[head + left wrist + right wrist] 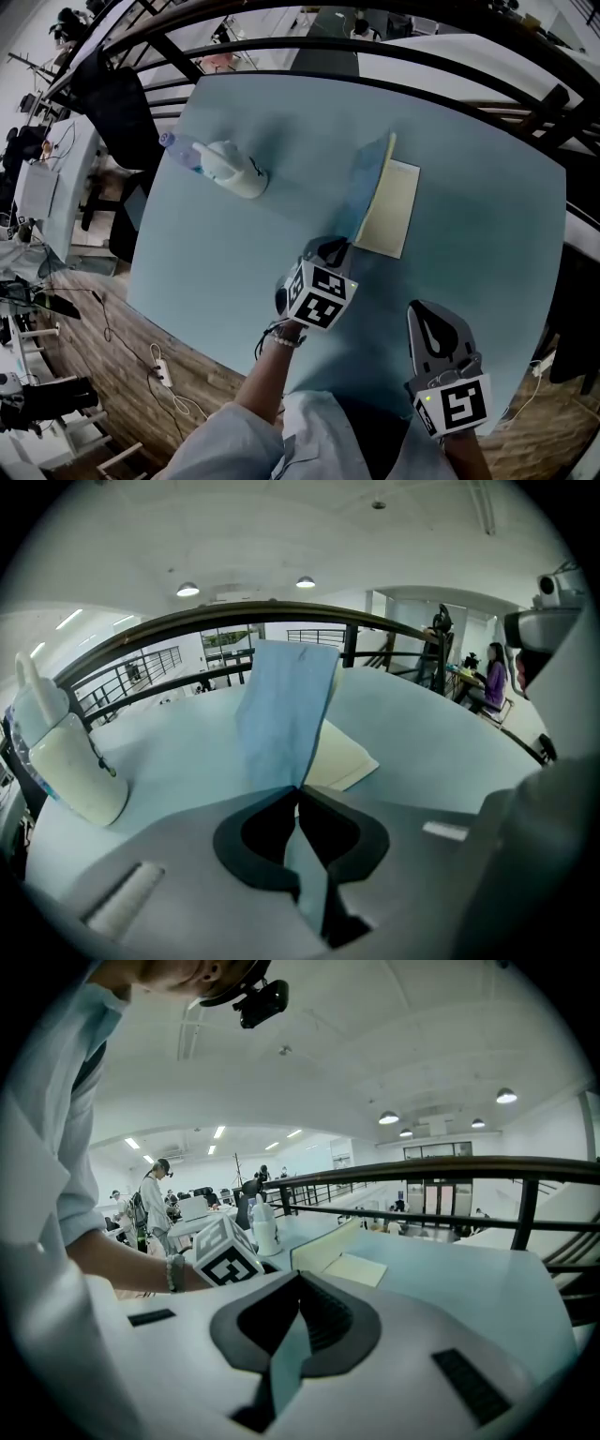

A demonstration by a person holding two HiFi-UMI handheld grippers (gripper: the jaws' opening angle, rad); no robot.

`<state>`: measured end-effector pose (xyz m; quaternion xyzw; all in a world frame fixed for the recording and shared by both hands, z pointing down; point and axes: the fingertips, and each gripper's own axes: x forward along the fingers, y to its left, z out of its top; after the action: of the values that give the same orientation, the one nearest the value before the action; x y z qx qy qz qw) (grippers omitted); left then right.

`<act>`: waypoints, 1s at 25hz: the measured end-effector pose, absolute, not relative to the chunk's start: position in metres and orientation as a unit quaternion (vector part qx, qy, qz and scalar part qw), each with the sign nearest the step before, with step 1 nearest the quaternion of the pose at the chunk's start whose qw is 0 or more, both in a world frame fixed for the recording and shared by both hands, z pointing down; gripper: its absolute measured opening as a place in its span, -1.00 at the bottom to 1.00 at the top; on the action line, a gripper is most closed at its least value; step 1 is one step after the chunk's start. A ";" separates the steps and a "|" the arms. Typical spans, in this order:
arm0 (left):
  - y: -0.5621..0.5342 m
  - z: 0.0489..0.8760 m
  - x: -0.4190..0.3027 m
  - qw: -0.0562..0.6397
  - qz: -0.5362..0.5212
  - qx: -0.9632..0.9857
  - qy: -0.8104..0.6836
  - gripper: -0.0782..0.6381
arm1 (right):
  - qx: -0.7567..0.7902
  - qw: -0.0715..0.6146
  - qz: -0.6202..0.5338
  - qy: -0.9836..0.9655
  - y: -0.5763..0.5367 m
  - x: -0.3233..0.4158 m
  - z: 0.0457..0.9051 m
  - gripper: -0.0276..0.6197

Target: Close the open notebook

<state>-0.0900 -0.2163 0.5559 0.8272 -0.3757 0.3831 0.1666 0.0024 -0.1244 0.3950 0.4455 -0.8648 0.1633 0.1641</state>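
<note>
The notebook lies open on the pale blue table, its cream page flat. Its blue cover is lifted and stands nearly upright over the spine. My left gripper is at the cover's near corner and is shut on it. In the left gripper view the blue cover rises straight out from between the closed jaws, with the cream page behind it. My right gripper stays near the table's front edge, apart from the notebook, shut with nothing in it. The notebook shows ahead of it.
A white jug-like object lies at the table's far left, with a clear plastic bottle against it. A black railing curves round the table's far side. People stand at desks in the background.
</note>
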 end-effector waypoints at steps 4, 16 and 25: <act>-0.215 0.561 -0.085 0.135 0.419 0.823 -0.361 -0.73 | 0.447 0.163 0.163 -0.864 -0.125 0.003 0.395 -0.91; -0.212 0.579 -0.074 0.084 0.482 0.809 -0.326 -0.73 | 0.450 0.163 0.163 -0.863 -0.126 0.007 0.396 -0.91; -0.207 0.586 -0.071 0.088 0.477 0.815 -0.316 -0.71 | 0.457 0.162 0.159 -0.860 -0.120 0.015 0.393 -0.91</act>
<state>-0.0708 -0.2071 0.5861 0.8155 -0.3156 0.4772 0.0876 0.0148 -0.1201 0.3928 0.4568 -0.8602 0.1589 0.1617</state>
